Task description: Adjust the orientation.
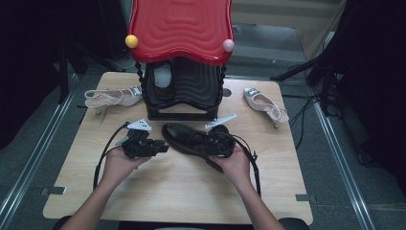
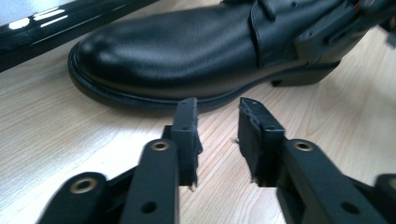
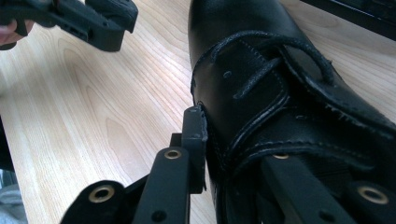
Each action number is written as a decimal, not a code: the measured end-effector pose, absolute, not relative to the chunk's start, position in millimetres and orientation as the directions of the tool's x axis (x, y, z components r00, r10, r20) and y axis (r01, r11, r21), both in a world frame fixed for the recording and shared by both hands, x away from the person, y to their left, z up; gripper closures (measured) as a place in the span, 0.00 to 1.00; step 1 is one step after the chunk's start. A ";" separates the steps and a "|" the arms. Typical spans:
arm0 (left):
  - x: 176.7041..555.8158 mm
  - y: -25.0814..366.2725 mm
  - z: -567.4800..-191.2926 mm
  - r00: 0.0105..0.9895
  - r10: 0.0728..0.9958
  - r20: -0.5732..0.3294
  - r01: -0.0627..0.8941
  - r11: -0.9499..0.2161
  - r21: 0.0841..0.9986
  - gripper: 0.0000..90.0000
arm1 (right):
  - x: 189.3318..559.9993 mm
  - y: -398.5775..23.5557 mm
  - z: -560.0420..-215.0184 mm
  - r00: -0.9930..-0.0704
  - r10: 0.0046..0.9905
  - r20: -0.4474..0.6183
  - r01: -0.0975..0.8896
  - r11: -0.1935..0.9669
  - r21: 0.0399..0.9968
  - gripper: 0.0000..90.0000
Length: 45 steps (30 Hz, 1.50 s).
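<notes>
A black leather lace-up shoe (image 1: 184,136) lies on its sole in the middle of the wooden table (image 1: 167,191), toe pointing left. My right gripper (image 1: 210,143) is shut on the shoe's (image 3: 261,70) heel end. One jaw lies outside the quarter; the other goes inside the opening, so its tip is hidden (image 3: 233,140). My left gripper (image 1: 165,147) rests just short of the toe, open with nothing between the jaws (image 2: 217,121). The glossy toe cap (image 2: 187,51) sits right beyond its fingertips. The left gripper (image 3: 102,23) also shows in the right gripper view's top left corner.
A black stand with a red wavy roof (image 1: 182,57) rises behind the shoe, its base (image 2: 46,32) close to the toe. One beige heeled sandal (image 1: 112,97) lies at the back left, another (image 1: 265,105) at the back right. Bare wood stretches toward the near edge.
</notes>
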<state>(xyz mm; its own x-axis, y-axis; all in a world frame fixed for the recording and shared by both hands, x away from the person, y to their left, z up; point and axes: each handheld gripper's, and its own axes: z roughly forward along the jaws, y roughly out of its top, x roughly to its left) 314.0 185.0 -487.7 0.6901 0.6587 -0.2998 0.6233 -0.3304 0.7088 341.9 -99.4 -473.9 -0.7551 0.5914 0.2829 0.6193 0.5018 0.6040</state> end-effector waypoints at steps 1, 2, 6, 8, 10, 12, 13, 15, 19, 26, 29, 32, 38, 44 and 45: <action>314.1 185.7 -487.2 0.691 0.659 -0.297 0.619 -0.327 0.714 0.80 | 341.7 -100.3 -474.8 -0.755 0.590 0.285 0.618 0.497 0.609 0.88; 313.6 186.0 -486.4 0.692 0.660 -0.293 0.614 -0.324 0.720 0.83 | 341.5 -101.4 -475.3 -0.754 0.587 0.294 0.622 0.495 0.607 0.87; 313.5 186.0 -485.6 0.693 0.668 -0.271 0.602 -0.329 0.727 0.92 | 339.0 -107.9 -473.7 -0.747 0.584 0.318 0.630 0.467 0.620 0.78; 313.1 185.6 -485.1 0.696 0.667 -0.267 0.596 -0.329 0.733 0.96 | 337.8 -113.7 -470.4 -0.748 0.581 0.320 0.626 0.458 0.631 0.79; 313.5 184.8 -483.3 0.704 0.655 -0.275 0.593 -0.330 0.735 0.99 | 336.6 -121.6 -465.8 -0.746 0.581 0.326 0.628 0.448 0.636 0.83; 314.4 183.7 -481.8 0.706 0.645 -0.292 0.599 -0.322 0.733 1.00 | 335.7 -132.0 -459.4 -0.744 0.574 0.342 0.632 0.437 0.641 0.87; 315.7 182.4 -481.4 0.709 0.640 -0.297 0.600 -0.327 0.730 1.00 | 335.5 -135.4 -457.4 -0.744 0.572 0.345 0.631 0.435 0.642 0.89; 318.4 177.4 -480.5 0.712 0.639 -0.291 0.603 -0.346 0.719 1.00 | 335.0 -143.6 -452.6 -0.747 0.571 0.341 0.629 0.440 0.641 0.99; 322.5 165.4 -478.4 0.721 0.642 -0.260 0.596 -0.384 0.705 0.99 | 338.3 -161.9 -444.1 -0.736 0.611 0.290 0.618 0.435 0.655 1.00; 326.3 146.8 -482.2 0.732 0.619 -0.284 0.593 -0.374 0.713 0.98 | 358.4 -190.0 -451.0 -0.697 0.680 0.226 0.607 0.393 0.690 1.00; 324.6 142.4 -487.0 0.736 0.615 -0.282 0.592 -0.383 0.709 0.98 | 363.5 -196.2 -462.1 -0.675 0.695 0.247 0.629 0.368 0.685 1.00; 324.0 140.4 -490.1 0.739 0.615 -0.277 0.588 -0.386 0.711 0.98 | 365.9 -195.4 -469.8 -0.677 0.702 0.221 0.622 0.386 0.681 1.00; 323.4 135.3 -497.2 0.741 0.610 -0.281 0.590 -0.392 0.706 0.95 | 363.5 -186.7 -476.8 -0.687 0.699 0.197 0.615 0.415 0.671 1.00; 323.0 128.7 -503.8 0.752 0.595 -0.284 0.594 -0.424 0.684 0.95 | 360.9 -188.2 -478.0 -0.677 0.702 0.221 0.628 0.395 0.671 1.00; 322.8 128.3 -504.1 0.753 0.594 -0.284 0.593 -0.426 0.683 0.95 | 359.8 -188.1 -477.9 -0.683 0.697 0.219 0.625 0.401 0.670 1.00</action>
<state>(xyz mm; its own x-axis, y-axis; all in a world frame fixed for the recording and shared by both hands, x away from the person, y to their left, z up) 322.8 128.3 -504.1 0.7529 0.5938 -0.2837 0.5932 -0.4257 0.6832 359.8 -188.1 -477.9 -0.6830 0.6967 0.2193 0.6246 0.4015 0.6699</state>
